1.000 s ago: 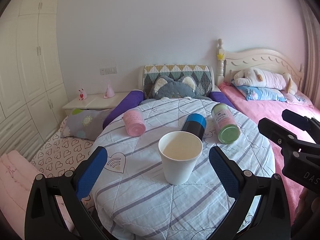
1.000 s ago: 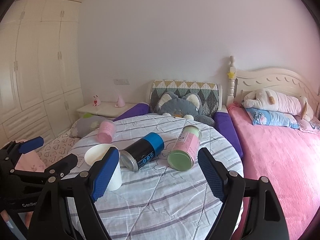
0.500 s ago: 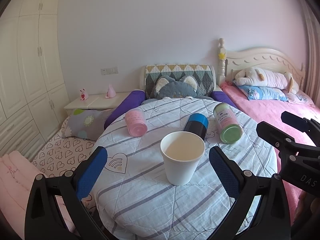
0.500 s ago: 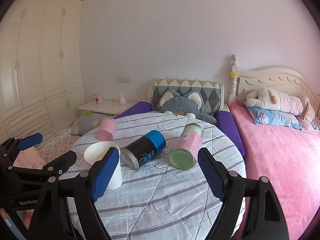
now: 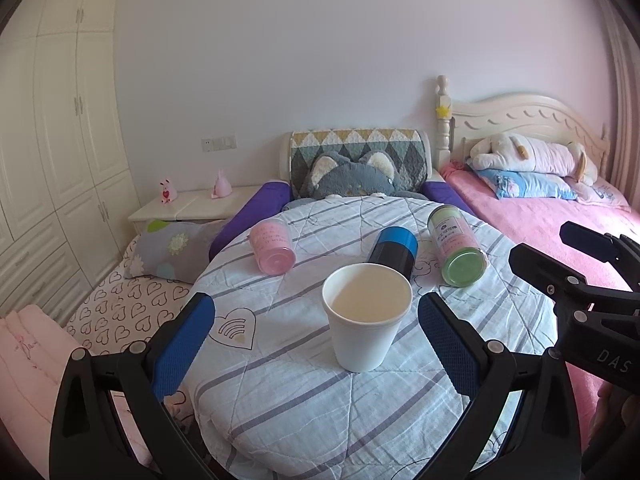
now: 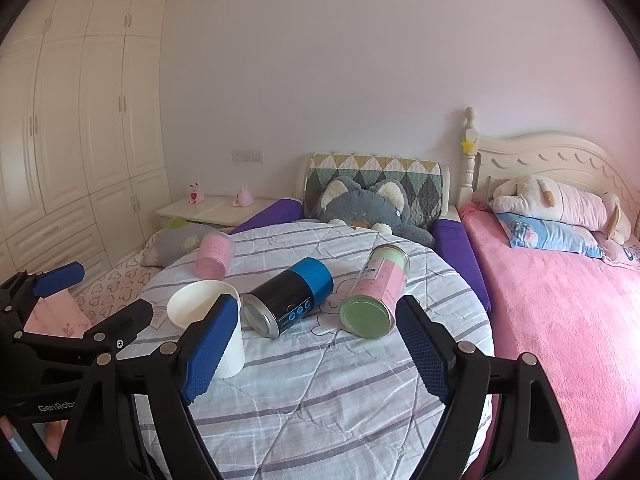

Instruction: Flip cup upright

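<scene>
A white paper cup stands upright, mouth up, on the round table with a striped cloth. My left gripper is open and empty, its blue pads on either side of the cup and a little nearer to me, not touching it. In the right wrist view the cup stands at the left, partly behind my left pad. My right gripper is open and empty, held above the table's near side to the right of the cup.
Three canisters lie on their sides behind the cup: a pink one, a black and blue one, a pink and green one. A pink bed is on the right. A wardrobe stands at the left.
Both grippers have drawn back and risen slightly from the table. The cup and the canisters have not moved.
</scene>
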A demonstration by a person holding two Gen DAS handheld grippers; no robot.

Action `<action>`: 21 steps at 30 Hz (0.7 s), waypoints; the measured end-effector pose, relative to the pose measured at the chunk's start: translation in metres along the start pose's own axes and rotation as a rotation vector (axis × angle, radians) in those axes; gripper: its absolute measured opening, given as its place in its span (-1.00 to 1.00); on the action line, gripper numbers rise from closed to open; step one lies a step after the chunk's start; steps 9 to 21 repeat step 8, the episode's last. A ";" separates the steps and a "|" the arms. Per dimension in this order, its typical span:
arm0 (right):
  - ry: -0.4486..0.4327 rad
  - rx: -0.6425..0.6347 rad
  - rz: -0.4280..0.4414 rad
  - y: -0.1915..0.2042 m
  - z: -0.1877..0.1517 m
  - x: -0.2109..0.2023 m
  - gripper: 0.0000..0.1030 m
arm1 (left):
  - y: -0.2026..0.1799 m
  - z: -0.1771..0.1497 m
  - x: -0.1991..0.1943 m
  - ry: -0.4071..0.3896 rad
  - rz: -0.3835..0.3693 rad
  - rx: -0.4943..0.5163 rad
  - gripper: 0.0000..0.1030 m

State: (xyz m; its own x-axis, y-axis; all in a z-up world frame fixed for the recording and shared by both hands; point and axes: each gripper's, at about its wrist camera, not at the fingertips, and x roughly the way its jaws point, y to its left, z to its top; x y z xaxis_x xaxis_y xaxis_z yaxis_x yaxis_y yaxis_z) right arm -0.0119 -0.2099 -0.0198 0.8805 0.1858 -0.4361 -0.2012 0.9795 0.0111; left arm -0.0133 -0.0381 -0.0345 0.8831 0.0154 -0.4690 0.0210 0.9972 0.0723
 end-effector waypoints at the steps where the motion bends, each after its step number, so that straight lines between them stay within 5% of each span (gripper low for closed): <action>1: -0.002 0.002 0.001 0.000 0.000 0.000 0.60 | 0.000 0.000 0.000 -0.001 0.001 0.002 1.00; 21: 0.004 -0.001 0.000 0.001 -0.001 0.003 0.60 | 0.005 -0.001 0.004 -0.004 -0.001 0.002 1.00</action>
